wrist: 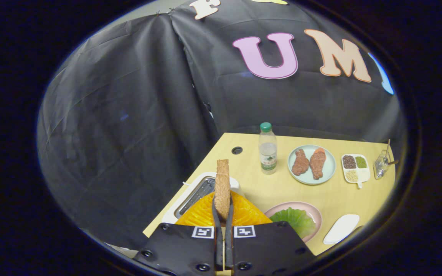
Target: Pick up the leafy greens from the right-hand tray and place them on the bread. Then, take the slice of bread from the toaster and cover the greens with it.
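Note:
My gripper [223, 210] is shut on a brown slice of bread [222, 184], which stands upright and edge-on between the fingers. It is lifted above the white toaster [190, 197], whose slot lies just left of the slice. A leafy green [294, 221] lies spread on a pink plate [315, 212] just right of the fingers. What lies under the leaf is hidden. A small white tray [342, 228] sits right of the pink plate with a bare top.
An orange ribbed dish [202, 214] lies under the fingers beside the toaster. Farther back on the wooden table [251, 184] stand a water bottle [268, 150], a plate with two drumsticks [311, 164], a seasoning dish [355, 168] and a glass [381, 165].

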### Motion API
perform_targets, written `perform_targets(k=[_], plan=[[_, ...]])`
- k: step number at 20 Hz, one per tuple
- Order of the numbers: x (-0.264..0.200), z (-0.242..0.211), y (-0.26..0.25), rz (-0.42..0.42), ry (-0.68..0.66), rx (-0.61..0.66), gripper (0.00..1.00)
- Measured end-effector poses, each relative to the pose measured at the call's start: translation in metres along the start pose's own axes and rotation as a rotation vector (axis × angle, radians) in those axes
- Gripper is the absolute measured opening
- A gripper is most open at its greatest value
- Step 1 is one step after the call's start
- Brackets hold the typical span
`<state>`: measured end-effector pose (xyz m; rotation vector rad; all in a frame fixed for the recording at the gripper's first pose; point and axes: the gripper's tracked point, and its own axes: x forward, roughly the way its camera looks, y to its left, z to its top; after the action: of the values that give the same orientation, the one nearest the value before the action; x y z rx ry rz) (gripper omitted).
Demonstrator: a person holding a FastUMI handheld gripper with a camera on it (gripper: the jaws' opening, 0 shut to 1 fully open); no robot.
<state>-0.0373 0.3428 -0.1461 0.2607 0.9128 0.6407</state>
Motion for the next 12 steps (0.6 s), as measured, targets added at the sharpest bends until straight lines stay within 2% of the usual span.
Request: perform_targets(k=[6,12], plan=[[-0.003,-0.03,-0.055,-0.036,0.025,0.072,0.05],[0.01,-0.069,-0.084,-0.024,0.05,0.129,0.05]])
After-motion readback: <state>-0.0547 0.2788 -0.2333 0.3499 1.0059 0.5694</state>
